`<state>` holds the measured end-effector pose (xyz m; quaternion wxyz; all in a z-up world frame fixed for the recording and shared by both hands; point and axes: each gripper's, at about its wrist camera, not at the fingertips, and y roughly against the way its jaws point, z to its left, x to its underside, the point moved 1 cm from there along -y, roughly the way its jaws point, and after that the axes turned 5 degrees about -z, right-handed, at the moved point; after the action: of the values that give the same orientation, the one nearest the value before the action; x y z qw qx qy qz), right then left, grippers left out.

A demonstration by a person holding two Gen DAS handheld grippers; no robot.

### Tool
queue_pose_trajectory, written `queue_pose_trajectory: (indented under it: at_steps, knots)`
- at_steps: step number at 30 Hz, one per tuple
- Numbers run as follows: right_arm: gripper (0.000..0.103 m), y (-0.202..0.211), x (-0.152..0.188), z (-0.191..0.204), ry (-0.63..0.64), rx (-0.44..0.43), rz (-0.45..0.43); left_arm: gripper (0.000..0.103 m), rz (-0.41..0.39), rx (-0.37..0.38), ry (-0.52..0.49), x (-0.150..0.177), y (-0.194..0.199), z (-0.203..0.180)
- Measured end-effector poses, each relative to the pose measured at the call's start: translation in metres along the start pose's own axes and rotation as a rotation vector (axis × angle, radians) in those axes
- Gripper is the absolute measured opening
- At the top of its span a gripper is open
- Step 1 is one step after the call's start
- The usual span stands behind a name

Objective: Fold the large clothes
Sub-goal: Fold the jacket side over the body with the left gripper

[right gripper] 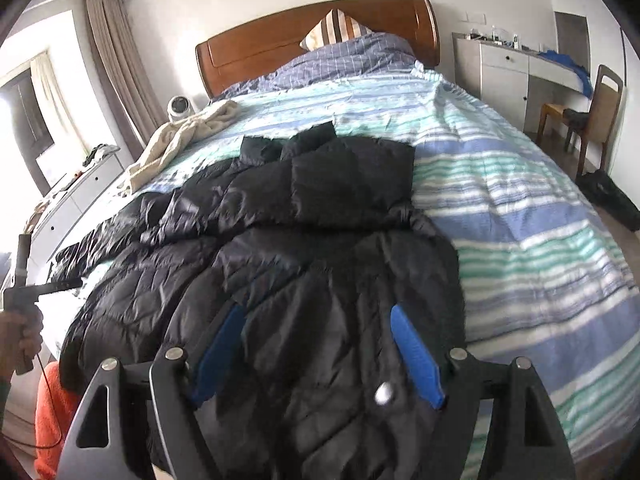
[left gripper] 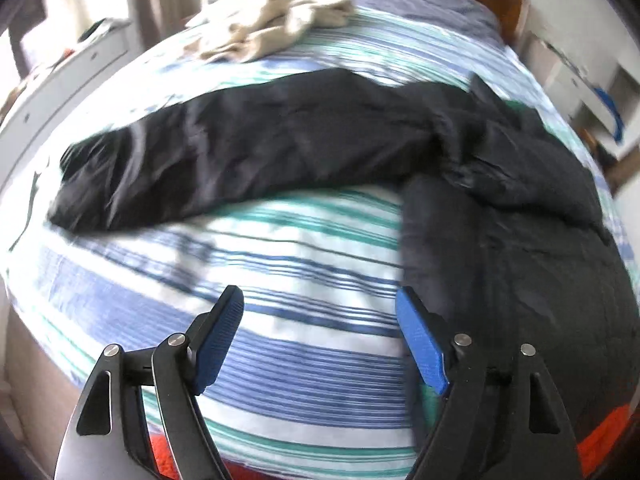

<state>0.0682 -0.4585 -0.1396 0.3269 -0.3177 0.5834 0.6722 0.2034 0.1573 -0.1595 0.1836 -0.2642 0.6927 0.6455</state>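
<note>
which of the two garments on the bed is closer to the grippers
The black puffer jacket: it lies spread right under the open right gripper. The cream garment lies crumpled farther up the bed, toward the headboard.

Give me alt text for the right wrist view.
A black puffer jacket lies spread on a striped bed, under the open right tongs, which hold nothing. A beige garment lies far left.

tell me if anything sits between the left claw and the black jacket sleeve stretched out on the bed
Nothing visible does. The open left claw has only bare striped duvet between it and the black jacket sleeve. The beige garment lies beyond the sleeve.
</note>
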Motion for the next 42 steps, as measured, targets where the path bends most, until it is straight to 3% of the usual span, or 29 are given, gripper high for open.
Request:
queue_pose_trajectory:
  at_steps: [4, 14, 20, 25, 31, 35, 36, 37, 38, 40, 42]
  knots:
    - [0.078, -0.005, 0.007, 0.014, -0.005, 0.004, 0.019, 0.080, -0.015, -0.015, 0.089, -0.006, -0.001, 0.033]
    - [0.078, -0.005, 0.007, 0.051, 0.018, -0.079, -0.016, 0.081, -0.006, -0.095, 0.266, -0.021, -0.034, 0.093]
    - [0.078, 0.007, 0.007, 0.054, 0.064, -0.069, -0.034, 0.081, 0.010, -0.054, 0.452, -0.010, -0.048, 0.121]
    - [0.078, 0.012, 0.010, 0.048, 0.047, -0.056, -0.028, 0.081, -0.030, 0.000, 0.567, -0.005, -0.052, 0.141]
    - [0.078, 0.007, 0.006, 0.063, 0.083, -0.070, -0.014, 0.086, -0.088, -0.003, 0.664, -0.018, -0.067, 0.167]
    - [0.078, 0.004, 0.003, 0.083, 0.103, -0.115, -0.022, 0.086, -0.131, -0.029, 0.807, -0.020, -0.075, 0.191]
    - [0.078, 0.004, 0.004, 0.087, 0.104, -0.124, -0.021, 0.084, -0.147, -0.040, 0.833, -0.021, -0.075, 0.194]
    - [0.078, 0.003, 0.005, 0.091, 0.108, -0.138, -0.017, 0.075, -0.153, -0.056, 0.844, -0.023, -0.076, 0.194]
    - [0.078, 0.003, 0.007, 0.095, 0.113, -0.145, -0.014, 0.048, -0.163, -0.081, 0.849, -0.026, -0.076, 0.196]
    - [0.078, 0.003, 0.011, 0.098, 0.122, -0.151, -0.010, 0.015, -0.153, -0.123, 0.843, -0.030, -0.079, 0.199]
    - [0.078, 0.005, 0.015, 0.099, 0.125, -0.154, -0.005, 0.009, -0.159, -0.122, 0.829, -0.036, -0.074, 0.197]
